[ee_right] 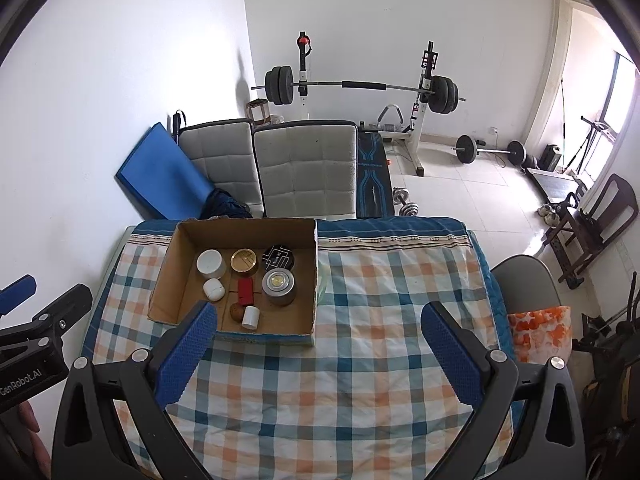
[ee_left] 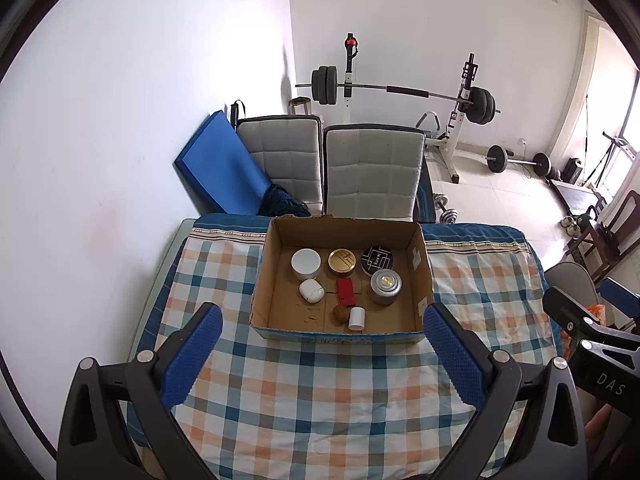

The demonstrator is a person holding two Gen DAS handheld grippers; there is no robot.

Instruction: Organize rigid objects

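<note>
- You are holding the left gripper (ee_left: pixel 322 354) with its blue pads spread wide and nothing between them; the right gripper (ee_right: pixel 318 354) is likewise released and empty, low in its frame.
- Both are hovering over the checked cloth (ee_left: pixel 320 400), short of the cardboard box (ee_left: pixel 420 264) sitting at frame centre in the left view and left of centre in the right.
- The rigid pieces are already lying inside it: a white jar (ee_left: pixel 306 264), gold tin (ee_left: pixel 342 261), black tin (ee_left: pixel 377 260), silver tin (ee_left: pixel 385 286), red case (ee_left: pixel 346 291), a brown ball (ee_left: pixel 341 314) touching a small white cylinder (ee_left: pixel 357 317).
- Reaching in risks a finger catching the box's near wall and dragging it, since the cloth is probably sliding easily.
- The ball is likely rolling off if nudged.
- Beyond the table, two grey chairs (ee_left: pixel 372 172), a blue mat (ee_left: pixel 220 164) and a barbell rack (ee_left: pixel 400 92) are standing upper centre.
</note>
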